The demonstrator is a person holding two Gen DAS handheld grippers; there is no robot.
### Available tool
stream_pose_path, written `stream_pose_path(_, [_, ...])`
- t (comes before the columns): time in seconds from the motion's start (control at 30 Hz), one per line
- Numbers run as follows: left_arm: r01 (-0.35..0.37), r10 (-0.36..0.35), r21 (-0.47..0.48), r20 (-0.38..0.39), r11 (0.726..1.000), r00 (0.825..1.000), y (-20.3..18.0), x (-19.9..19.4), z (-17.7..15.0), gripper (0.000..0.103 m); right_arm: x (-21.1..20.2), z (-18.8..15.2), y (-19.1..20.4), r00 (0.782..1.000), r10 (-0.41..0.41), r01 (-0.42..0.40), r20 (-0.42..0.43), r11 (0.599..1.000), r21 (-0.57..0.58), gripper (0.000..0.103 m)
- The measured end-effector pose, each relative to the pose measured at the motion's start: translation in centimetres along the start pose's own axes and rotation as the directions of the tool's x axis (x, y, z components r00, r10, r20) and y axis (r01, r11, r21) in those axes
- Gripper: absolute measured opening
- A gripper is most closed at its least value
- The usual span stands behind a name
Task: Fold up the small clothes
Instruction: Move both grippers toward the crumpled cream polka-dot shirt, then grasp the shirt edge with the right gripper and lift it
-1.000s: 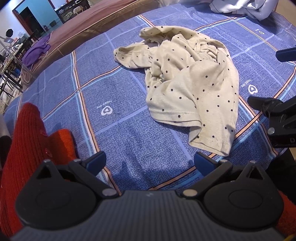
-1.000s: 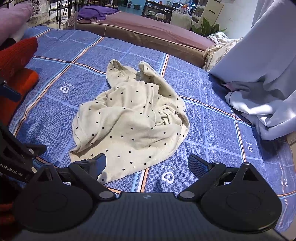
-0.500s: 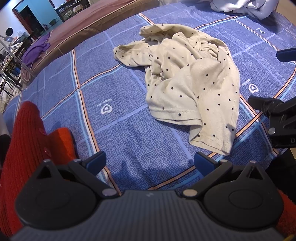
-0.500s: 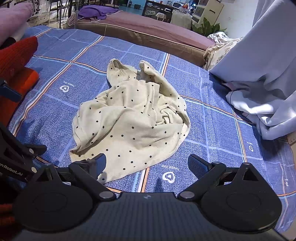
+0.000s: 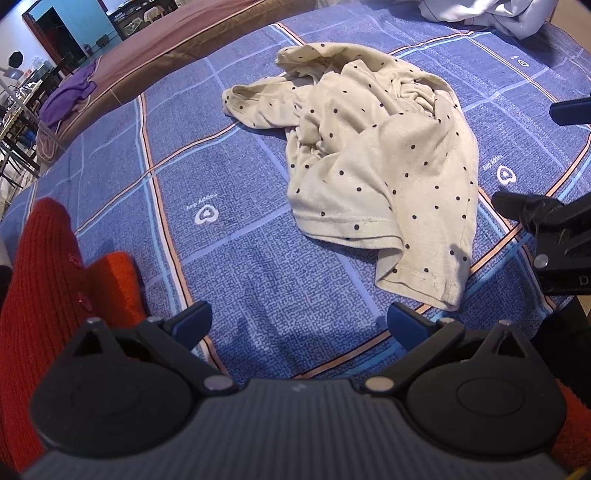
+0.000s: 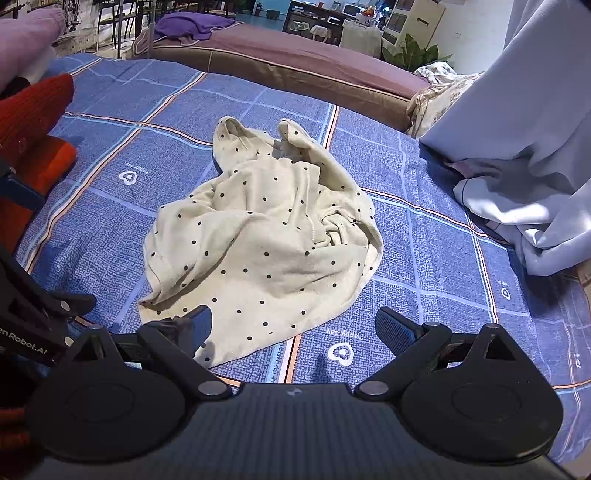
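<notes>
A cream garment with black dots (image 5: 376, 166) lies crumpled on the blue checked bedspread (image 5: 221, 184). My left gripper (image 5: 299, 325) hovers open above bare bedspread, short of the garment's near hem. In the right wrist view the same garment (image 6: 266, 240) sits in the middle, and my right gripper (image 6: 295, 325) is open just above its near edge, its left fingertip over the cloth. Neither gripper holds anything. The right gripper's body also shows at the right edge of the left wrist view.
A red knitted sleeve (image 5: 40, 280) fills the left side. A pale grey sheet (image 6: 528, 147) is heaped at the right. A brown mattress (image 6: 295, 55) with a purple cloth (image 6: 192, 24) lies beyond the bedspread. A plant (image 6: 413, 55) stands farther back.
Both views have crept slightly closer to the garment. The garment itself has not moved, and both grippers stay open.
</notes>
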State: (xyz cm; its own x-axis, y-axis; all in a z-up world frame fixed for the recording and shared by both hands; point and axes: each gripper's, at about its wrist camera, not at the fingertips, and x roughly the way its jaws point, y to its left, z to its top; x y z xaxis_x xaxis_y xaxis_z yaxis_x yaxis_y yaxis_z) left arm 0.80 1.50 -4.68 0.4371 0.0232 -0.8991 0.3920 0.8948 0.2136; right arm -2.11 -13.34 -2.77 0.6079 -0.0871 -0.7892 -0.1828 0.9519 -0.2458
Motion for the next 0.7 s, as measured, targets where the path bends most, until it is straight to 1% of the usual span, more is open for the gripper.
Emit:
stream_pose_path(0.13, [-0.034,0.034,-0.007,0.002,0.999,0.999,0.4,0.3,-0.1,0.103,0.0,0.0,-0.3,1.0,-0.012,0.011,0.028,1.0,0.016,0.103])
stream_pose_path(0.2, [-0.048,0.048,-0.009,0.024,0.999,0.999,0.7,0.4,-0.2,0.103,-0.1,-0.2,-0.7,0.998,-0.02,0.017,0.056,0.999,0.047,0.103])
stream_pose_path(0.27, [-0.041,0.041,-0.01,0.034,0.999,0.999,0.9,0.6,-0.3,0.103,-0.2,-0.4,-1.5,0.996,-0.011,0.002,0.09,0.995,0.096,0.103])
stream_pose_path(0.33, [0.002,0.001,-0.036,0.06,0.999,0.998,1.4,0.9,-0.4,0.103,-0.2,-0.8,-2.4,0.992,0.007,-0.025,0.125,0.988,0.149,0.103])
stream_pose_path(0.37, [0.044,-0.04,-0.056,0.078,0.997,0.996,1.8,1.2,-0.5,0.103,0.0,-1.0,-2.8,0.99,0.016,-0.04,0.138,0.984,0.175,0.103])
stream_pose_path(0.43, [0.139,-0.131,-0.074,0.107,0.988,0.986,2.3,2.1,-0.8,0.103,0.8,-1.7,-3.4,0.988,0.057,-0.089,0.147,0.971,0.221,0.103])
stream_pose_path(0.47, [0.184,-0.172,-0.097,0.124,0.978,0.977,2.6,2.7,-1.0,0.103,1.4,-2.1,-3.6,0.987,0.079,-0.112,0.14,0.963,0.244,0.103])
stream_pose_path(0.5, [0.216,-0.198,-0.136,0.135,0.967,0.971,2.8,3.3,-1.2,0.103,2.1,-2.6,-3.8,0.986,0.098,-0.131,0.133,0.953,0.272,0.103])
stream_pose_path(0.57, [0.229,-0.202,-0.196,0.15,0.953,0.968,2.9,4.3,-1.4,0.102,3.6,-3.7,-4.2,0.981,0.149,-0.182,0.121,0.92,0.348,0.103])
stream_pose_path(0.6, [0.226,-0.196,-0.197,0.161,0.954,0.967,2.9,4.8,-1.4,0.101,4.3,-4.2,-4.5,0.974,0.192,-0.225,0.122,0.893,0.389,0.103])
stream_pose_path(0.63, [0.205,-0.177,-0.187,0.155,0.961,0.972,2.7,5.1,-1.3,0.097,5.0,-4.7,-4.6,0.965,0.232,-0.263,0.125,0.866,0.424,0.103])
stream_pose_path(0.67, [0.18,-0.157,-0.166,0.145,0.969,0.977,2.5,5.4,-1.0,0.092,5.5,-5.1,-4.8,0.96,0.252,-0.281,0.124,0.846,0.453,0.103])
stream_pose_path(0.7, [0.157,-0.137,-0.14,0.142,0.978,0.98,2.3,5.7,-0.6,0.09,6.0,-5.3,-4.8,0.96,0.252,-0.28,0.122,0.835,0.474,0.103])
